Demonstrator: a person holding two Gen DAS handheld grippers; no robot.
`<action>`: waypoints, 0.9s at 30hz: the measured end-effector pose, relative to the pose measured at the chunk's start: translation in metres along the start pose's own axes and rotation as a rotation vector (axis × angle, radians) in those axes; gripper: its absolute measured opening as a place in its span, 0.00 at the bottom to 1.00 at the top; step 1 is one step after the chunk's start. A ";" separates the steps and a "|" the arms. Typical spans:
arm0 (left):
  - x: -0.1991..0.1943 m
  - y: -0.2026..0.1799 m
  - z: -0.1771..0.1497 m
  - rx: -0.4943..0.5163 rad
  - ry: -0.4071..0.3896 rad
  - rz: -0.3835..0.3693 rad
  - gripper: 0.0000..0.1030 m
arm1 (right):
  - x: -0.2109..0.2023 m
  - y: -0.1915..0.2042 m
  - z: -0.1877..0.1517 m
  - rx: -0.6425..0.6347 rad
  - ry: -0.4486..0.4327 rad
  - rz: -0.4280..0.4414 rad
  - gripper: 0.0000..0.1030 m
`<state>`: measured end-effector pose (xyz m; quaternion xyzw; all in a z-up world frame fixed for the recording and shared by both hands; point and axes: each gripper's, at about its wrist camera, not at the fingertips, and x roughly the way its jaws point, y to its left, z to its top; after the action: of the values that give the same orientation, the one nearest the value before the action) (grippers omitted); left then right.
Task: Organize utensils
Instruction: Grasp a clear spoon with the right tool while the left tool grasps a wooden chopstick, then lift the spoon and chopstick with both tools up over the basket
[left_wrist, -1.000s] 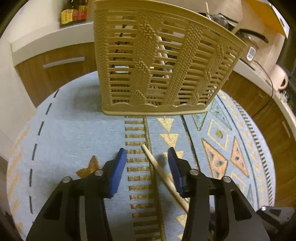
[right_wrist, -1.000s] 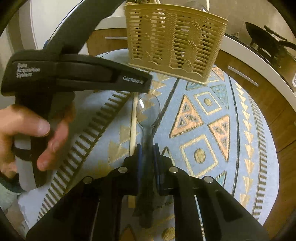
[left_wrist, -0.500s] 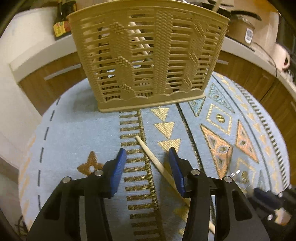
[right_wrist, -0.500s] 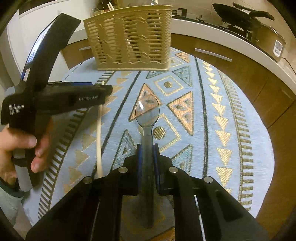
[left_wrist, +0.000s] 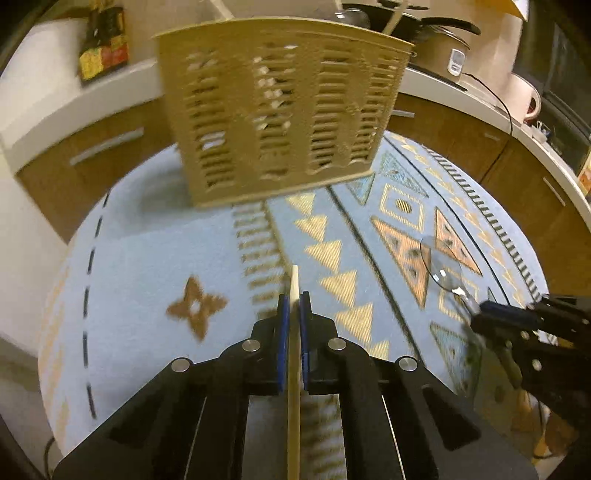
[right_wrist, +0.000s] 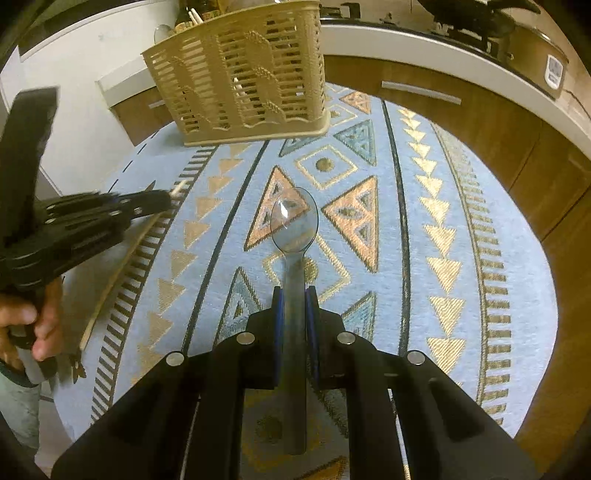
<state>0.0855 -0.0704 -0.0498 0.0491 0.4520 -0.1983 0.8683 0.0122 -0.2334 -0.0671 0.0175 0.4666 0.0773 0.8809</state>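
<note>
My left gripper (left_wrist: 294, 301) is shut on a pale wooden chopstick (left_wrist: 294, 354) that points toward the tan slotted utensil basket (left_wrist: 280, 110) standing ahead on the table. My right gripper (right_wrist: 294, 295) is shut on the handle of a clear plastic spoon (right_wrist: 294, 221), bowl forward, above the patterned cloth. In the right wrist view the left gripper (right_wrist: 162, 201) with the chopstick (right_wrist: 122, 266) is at the left, and the basket (right_wrist: 240, 74) holds a few utensils. In the left wrist view the spoon (left_wrist: 439, 266) and right gripper (left_wrist: 484, 308) are at the right.
A round table carries a light blue cloth with gold triangles (right_wrist: 443, 221). Wooden cabinets with a white counter (right_wrist: 443, 48) curve behind it, bearing pans, a cooker (left_wrist: 454, 55) and sauce bottles (left_wrist: 103, 48). A hand (right_wrist: 26, 325) holds the left tool.
My left gripper has closed on the chopstick, which lay on the cloth between its open fingers before. The right gripper with the spoon has drawn back from the basket.
</note>
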 end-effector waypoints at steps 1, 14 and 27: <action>-0.002 -0.002 -0.004 -0.014 0.013 -0.008 0.04 | 0.002 0.000 -0.001 0.002 0.005 0.009 0.10; 0.002 0.022 -0.007 0.044 0.171 -0.121 0.24 | 0.000 -0.007 0.028 0.005 0.023 0.092 0.43; 0.011 -0.013 0.002 0.252 0.269 0.019 0.05 | 0.040 0.033 0.064 -0.179 0.181 -0.081 0.28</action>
<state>0.0876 -0.0857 -0.0567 0.1881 0.5352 -0.2367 0.7888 0.0829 -0.1923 -0.0608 -0.0870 0.5358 0.0841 0.8357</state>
